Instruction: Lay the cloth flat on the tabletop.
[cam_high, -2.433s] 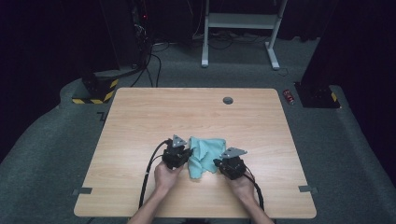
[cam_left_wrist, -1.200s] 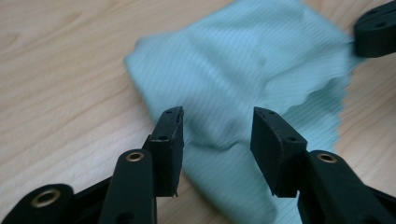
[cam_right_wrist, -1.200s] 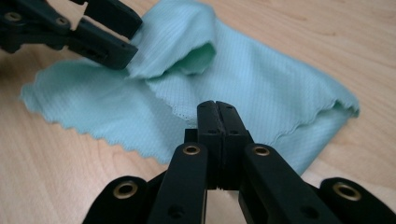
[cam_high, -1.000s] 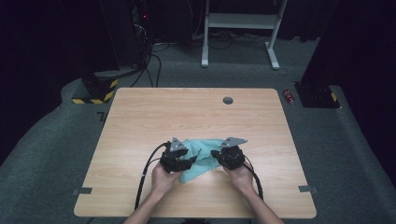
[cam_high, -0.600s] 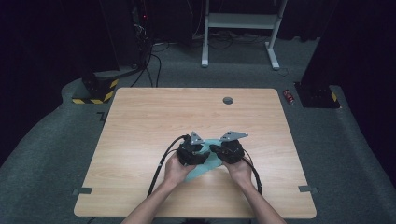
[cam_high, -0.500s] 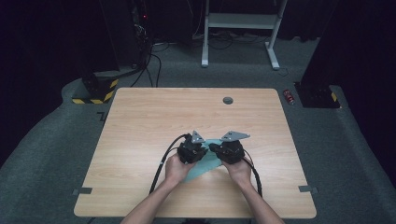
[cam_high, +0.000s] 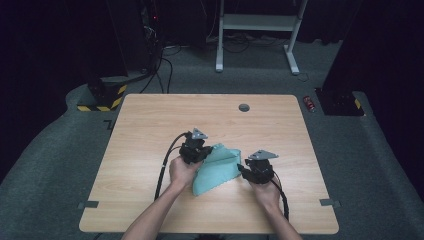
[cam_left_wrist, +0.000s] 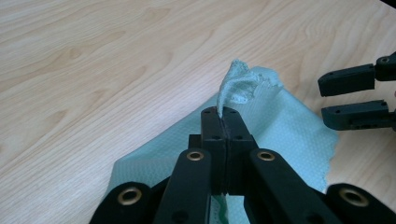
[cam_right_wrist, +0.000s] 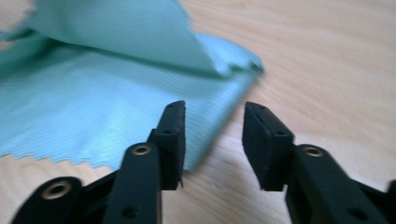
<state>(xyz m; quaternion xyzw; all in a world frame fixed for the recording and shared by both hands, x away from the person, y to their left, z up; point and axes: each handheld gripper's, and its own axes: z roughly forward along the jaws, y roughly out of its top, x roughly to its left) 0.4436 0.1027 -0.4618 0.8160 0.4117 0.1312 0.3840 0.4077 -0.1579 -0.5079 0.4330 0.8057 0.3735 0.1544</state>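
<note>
Wooden table (cam_high: 150, 130): teal cloth (cam_high: 216, 170) pinched by left tool (cam_left_wrist: 223, 122), grommet (cam_high: 244, 107) far off.

Cloths: one teal cloth (cam_high: 218, 169), between the left jaws
Grippers: two, left gripper (cam_high: 194, 149) and right gripper (cam_high: 256, 169)
Desks: one desk (cam_high: 150, 125)
Hands: two

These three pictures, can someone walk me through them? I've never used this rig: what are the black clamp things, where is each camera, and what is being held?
A person holds a two-jaw gripper in each hand. The high view looks down on the wooden table. The other two cameras ride on the grippers, looking along their jaws. A teal cloth lies on the table. The left gripper is shut on a bunched corner of the cloth. The right gripper has just been opening; its jaws stand apart at the cloth's edge, gripping nothing.
</note>
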